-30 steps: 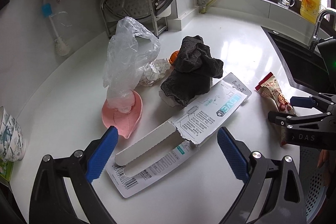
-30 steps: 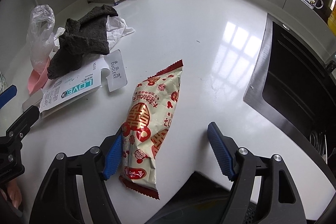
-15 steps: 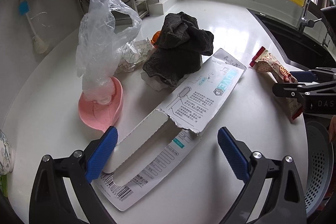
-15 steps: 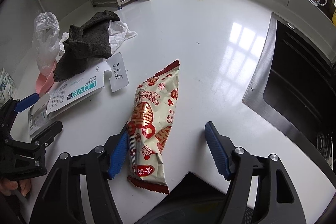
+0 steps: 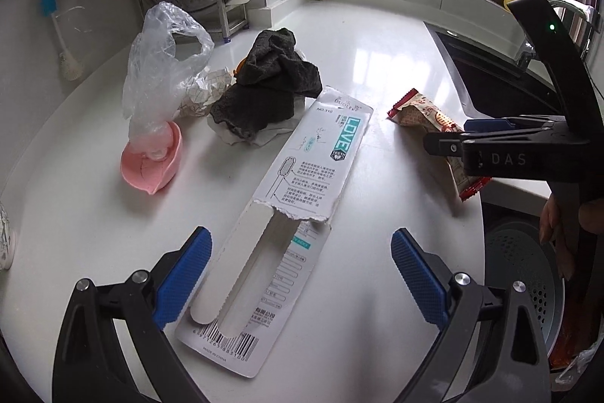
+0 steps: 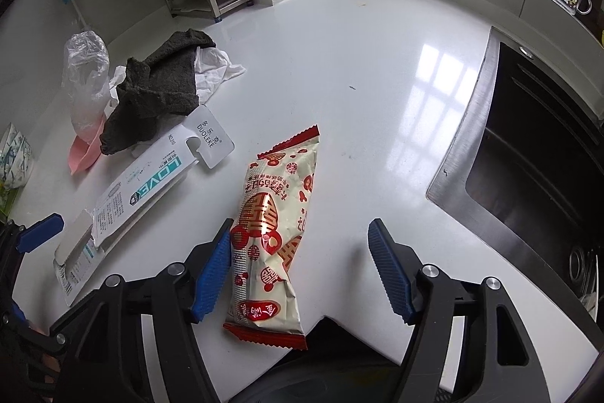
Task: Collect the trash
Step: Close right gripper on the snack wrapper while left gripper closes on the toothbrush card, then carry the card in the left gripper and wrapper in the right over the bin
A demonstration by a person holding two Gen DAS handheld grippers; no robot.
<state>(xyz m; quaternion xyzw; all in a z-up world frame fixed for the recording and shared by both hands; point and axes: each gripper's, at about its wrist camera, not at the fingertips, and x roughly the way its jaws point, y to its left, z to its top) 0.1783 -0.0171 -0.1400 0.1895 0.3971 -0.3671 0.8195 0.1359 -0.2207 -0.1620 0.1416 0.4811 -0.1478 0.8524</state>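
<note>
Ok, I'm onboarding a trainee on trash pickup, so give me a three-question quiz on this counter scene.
1. True or false: the right gripper has its pads pressed on the snack wrapper.
2. What lies between the open left gripper fingers?
A. pink dish
B. torn toothbrush package
C. dark cloth
3. What stands in the pink dish?

Key: 1 false, jaws open around it; 2 B; 3 a clear plastic bag.

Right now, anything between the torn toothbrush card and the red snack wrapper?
No. Bare white countertop separates the toothbrush card from the snack wrapper; they lie apart. The right wrist view shows it best.
</note>
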